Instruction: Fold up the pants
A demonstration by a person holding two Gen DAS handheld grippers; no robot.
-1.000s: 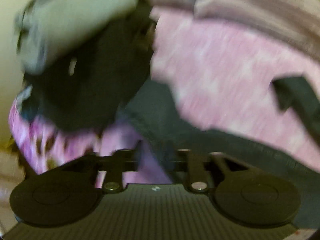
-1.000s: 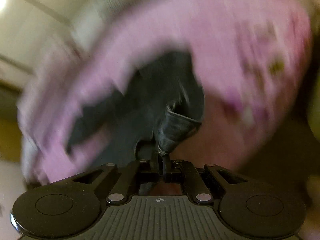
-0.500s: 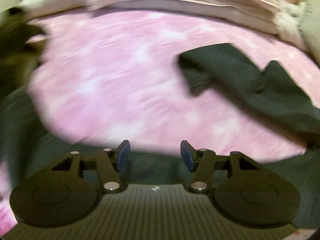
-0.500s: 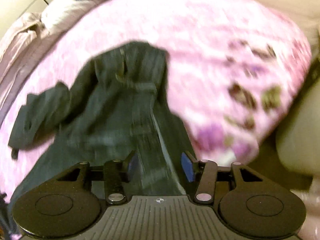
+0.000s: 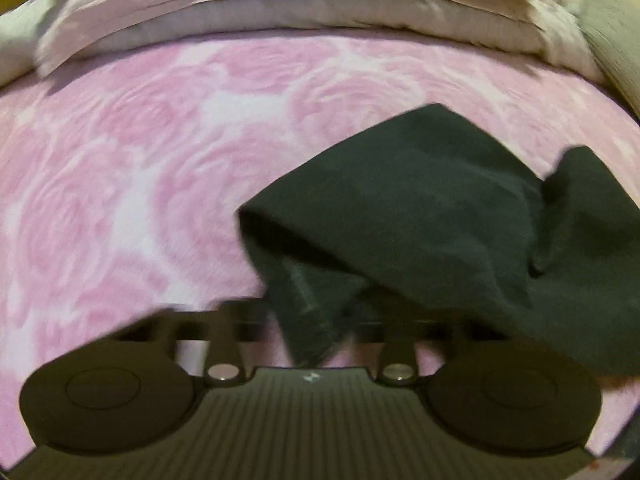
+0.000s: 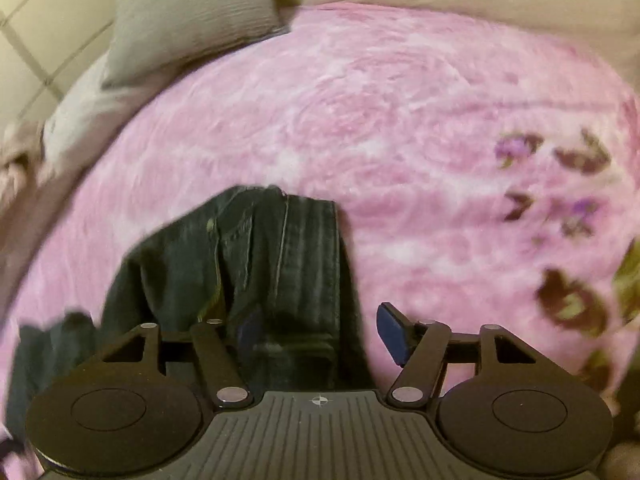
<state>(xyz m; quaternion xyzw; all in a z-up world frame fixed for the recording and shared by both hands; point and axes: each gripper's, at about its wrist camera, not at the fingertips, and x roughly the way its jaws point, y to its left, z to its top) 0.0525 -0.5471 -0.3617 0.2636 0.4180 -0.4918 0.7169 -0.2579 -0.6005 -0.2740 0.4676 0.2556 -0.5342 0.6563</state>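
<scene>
So I'm looking down at the pink rose-print blanket on the bed, and the dark pants are lying on it in a rumpled heap, not folded at all. In the left wrist view one leg end is flopping toward the camera, with a folded-over flap hanging right down into the left gripper. Its jaws have just been closing, and they're sitting narrow with that flap of fabric between them. The tips are hidden behind the cloth and blurred, so I'm calling it pinched on the pants, but I can't see the pads themselves. Behind the blanket there's a stack of pale folded bedding running along the far edge.

In the right wrist view I'm getting the waistband side of the pants, with the seams and a pocket showing, lying flat on the blanket. The right gripper has just been opening up, and its jaws are standing wide apart. The denim is running between them, close against the left finger, while the blue pad on the other side is sitting clear over the blanket, so nothing's being gripped there. A grey pillow is sitting at the top left, past the blanket's edge.
</scene>
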